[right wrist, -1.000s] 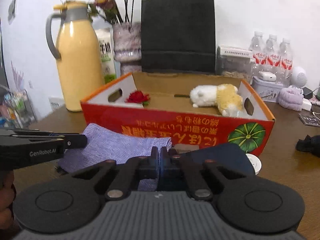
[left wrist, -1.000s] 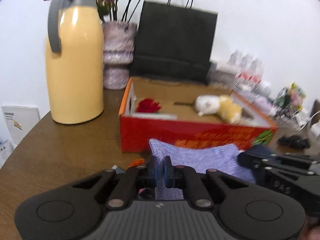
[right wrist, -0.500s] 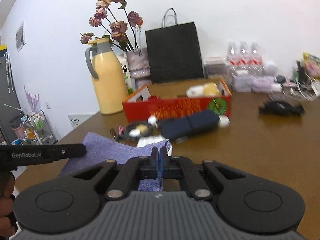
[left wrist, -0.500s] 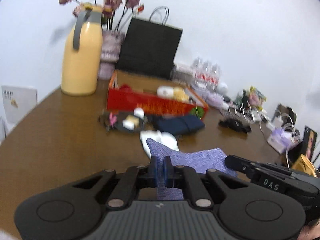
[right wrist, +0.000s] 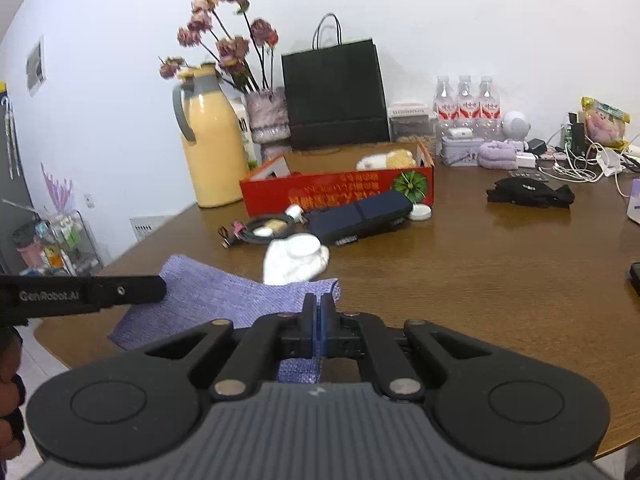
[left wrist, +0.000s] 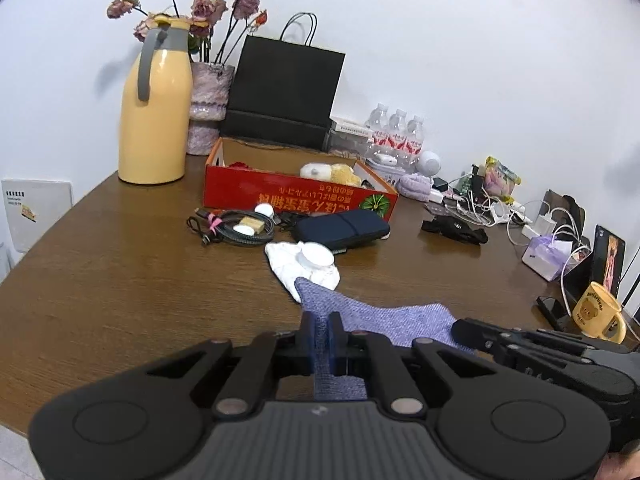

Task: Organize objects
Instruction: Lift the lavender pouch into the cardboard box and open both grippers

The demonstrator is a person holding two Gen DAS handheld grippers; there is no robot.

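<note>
Both claws pinch the purple cloth (left wrist: 384, 322): my left gripper (left wrist: 321, 330) clamps one corner, my right gripper (right wrist: 314, 312) clamps the opposite edge, cloth stretched between them above the table (left wrist: 120, 280), near its front edge. Just beyond the cloth: white cloth (left wrist: 298, 266) with a round white lid (left wrist: 317, 255) on top. Farther behind the cloth: navy pouch (left wrist: 342, 228), cable bundle (left wrist: 236, 228), red box (left wrist: 296, 196).

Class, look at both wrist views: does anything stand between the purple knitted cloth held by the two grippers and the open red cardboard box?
Yes. The purple knitted cloth is pinched by the left gripper and right gripper. Between it and the red cardboard box lie a white cloth, a navy pouch and coiled cables.
</note>
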